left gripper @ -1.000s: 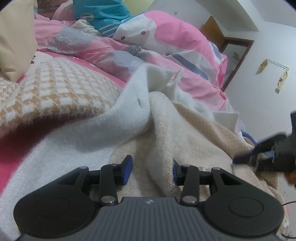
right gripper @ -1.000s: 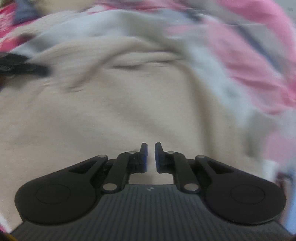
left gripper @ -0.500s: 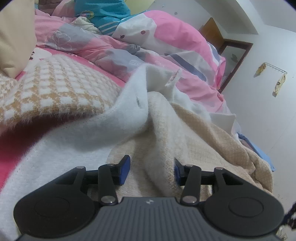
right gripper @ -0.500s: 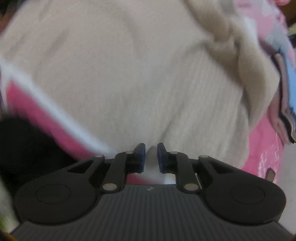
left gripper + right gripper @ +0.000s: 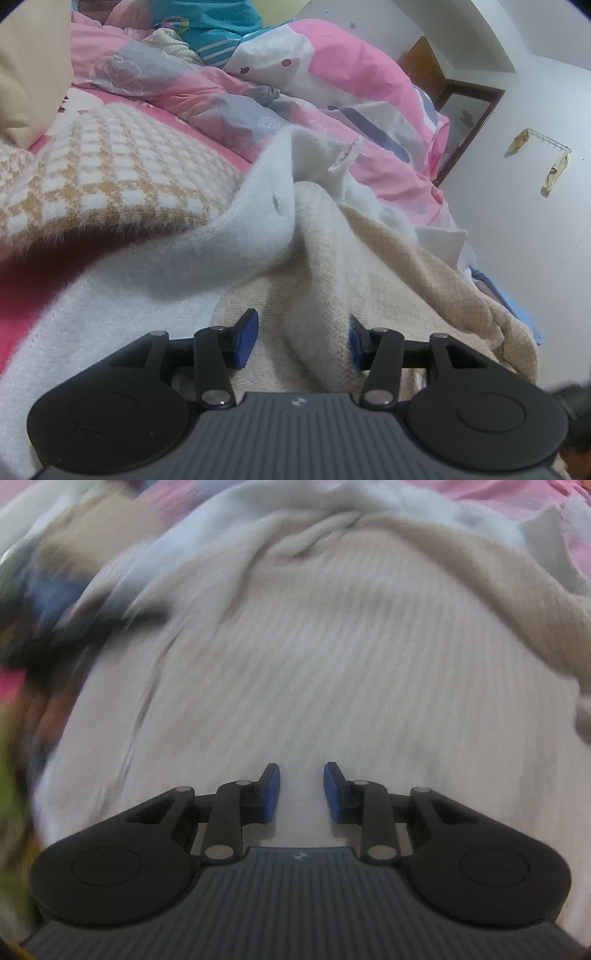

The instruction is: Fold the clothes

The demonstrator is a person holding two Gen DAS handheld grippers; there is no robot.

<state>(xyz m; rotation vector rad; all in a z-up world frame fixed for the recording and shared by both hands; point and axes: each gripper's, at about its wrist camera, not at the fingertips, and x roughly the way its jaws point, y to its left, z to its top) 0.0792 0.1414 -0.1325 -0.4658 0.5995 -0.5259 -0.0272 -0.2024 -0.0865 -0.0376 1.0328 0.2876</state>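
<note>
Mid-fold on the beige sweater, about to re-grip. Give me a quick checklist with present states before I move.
1. Left gripper jaws opening, beige knit sweater between the pads but not pinched: ok.
2. Right gripper jaws opening, nothing clamped, sweater lying beneath: ok.
3. Right wrist view sharp enough to pick an edge: not ok, blurred.
4. Sweater clear of the fluffy white garment: not ok, they overlap.
5. Sweater flat: not ok, ridged and bunched.
6. Hem or sleeve located: cannot tell.
</note>
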